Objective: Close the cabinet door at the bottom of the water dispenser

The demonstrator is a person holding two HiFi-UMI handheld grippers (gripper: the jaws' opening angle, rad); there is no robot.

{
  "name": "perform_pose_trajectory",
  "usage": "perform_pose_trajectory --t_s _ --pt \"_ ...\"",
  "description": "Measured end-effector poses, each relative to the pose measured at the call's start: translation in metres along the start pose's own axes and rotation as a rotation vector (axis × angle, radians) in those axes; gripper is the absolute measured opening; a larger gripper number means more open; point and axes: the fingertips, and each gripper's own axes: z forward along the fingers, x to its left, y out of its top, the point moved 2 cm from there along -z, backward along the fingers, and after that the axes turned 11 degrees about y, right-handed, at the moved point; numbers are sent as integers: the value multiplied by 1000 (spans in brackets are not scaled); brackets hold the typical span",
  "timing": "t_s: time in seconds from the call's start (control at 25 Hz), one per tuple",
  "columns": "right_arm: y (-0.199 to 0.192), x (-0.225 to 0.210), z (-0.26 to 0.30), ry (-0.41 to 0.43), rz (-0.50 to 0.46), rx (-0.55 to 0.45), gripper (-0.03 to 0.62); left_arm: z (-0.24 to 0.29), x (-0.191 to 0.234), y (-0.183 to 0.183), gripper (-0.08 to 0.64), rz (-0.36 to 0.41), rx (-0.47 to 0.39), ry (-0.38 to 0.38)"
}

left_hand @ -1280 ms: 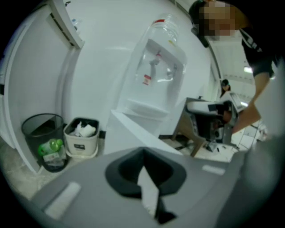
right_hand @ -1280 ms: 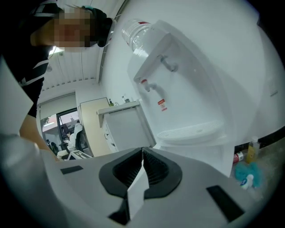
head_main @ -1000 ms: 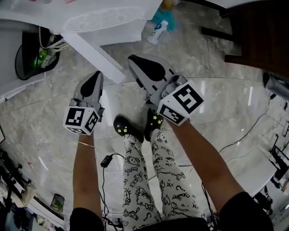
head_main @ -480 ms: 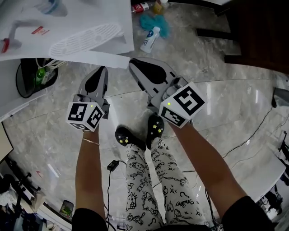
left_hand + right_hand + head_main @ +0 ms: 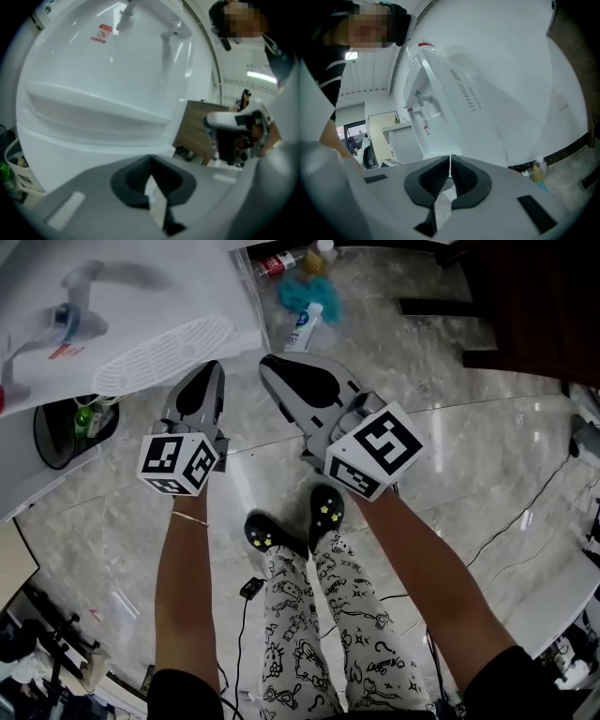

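The left gripper and right gripper hover side by side, jaws pressed together and empty, with the white water dispenser just beyond them, far left.

Marble floor, white bottle beside teal cloth — black bin

The white plastic water dispenser is running off the head view's top and left edges, and its white slotted drip tray is covering the lower front (so the cabinet door's state cannot be told). The small red label is blurring beyond reading in the left gripper view. The white floor bottle with blue print is showing too small to read.
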Motion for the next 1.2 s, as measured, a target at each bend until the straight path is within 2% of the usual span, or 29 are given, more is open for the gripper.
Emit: perform_pose_trajectory --t_s 0.28,0.48,0.72,1.04,1.2 --pt "3 -5 -6 -21 4 -8 18 12 1 4 -5 30 13 43" --pt "2 -6 -8 -30 13 -20 18 16 -1 3 0 -3 7 68" --pt "-2 4 -12 -16 24 -7 17 -14 -24 -3 0 -17 4 50" --pt "-13 37 -10 19 13 59 15 -71 -40 17 0 52 4 58" --pt "-22 47 -11 23 9 82 15 -90 -37 20 0 50 13 82"
